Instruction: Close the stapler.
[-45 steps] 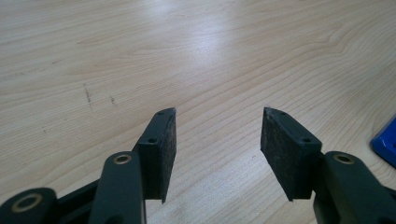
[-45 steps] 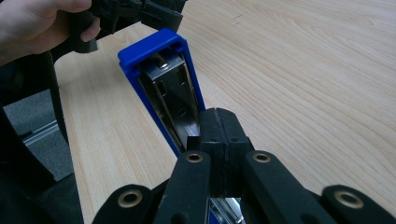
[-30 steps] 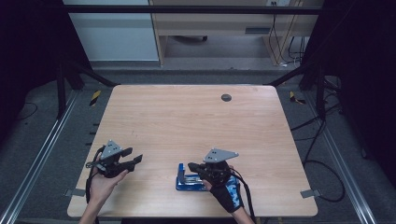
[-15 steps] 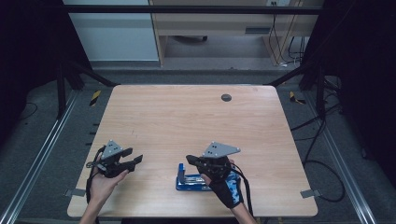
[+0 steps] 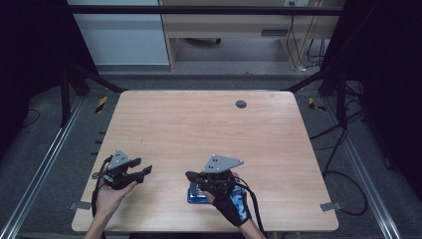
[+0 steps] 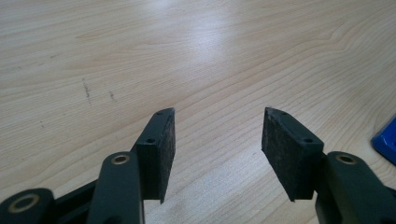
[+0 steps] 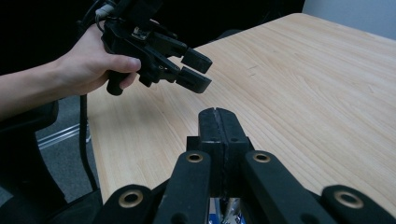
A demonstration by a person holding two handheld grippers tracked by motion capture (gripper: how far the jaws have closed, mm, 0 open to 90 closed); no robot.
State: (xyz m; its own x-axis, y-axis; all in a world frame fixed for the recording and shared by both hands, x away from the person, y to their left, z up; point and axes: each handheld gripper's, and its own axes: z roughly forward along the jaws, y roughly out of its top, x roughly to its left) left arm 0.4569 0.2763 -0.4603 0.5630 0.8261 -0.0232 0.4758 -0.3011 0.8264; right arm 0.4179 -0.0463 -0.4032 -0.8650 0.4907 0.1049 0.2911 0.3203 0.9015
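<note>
Wooden table (image 5: pixel 199 124) seen from above. Left gripper (image 5: pixel 142 172) held spread, empty. Right gripper (image 5: pixel 191 176) pressed together, empty, above blue flat object (image 5: pixel 195 195). Pickup judged pending; right jaws must be opened, then lowered.

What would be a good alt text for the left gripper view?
The left gripper holds its two black jaws open with nothing between them, just above a light wooden table. A corner of a blue object shows at the right edge.

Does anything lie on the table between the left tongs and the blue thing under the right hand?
Nothing visible does. Bare wooden table lies between the open left tongs and the blue object, whose corner shows at the edge of the left gripper view.
</note>
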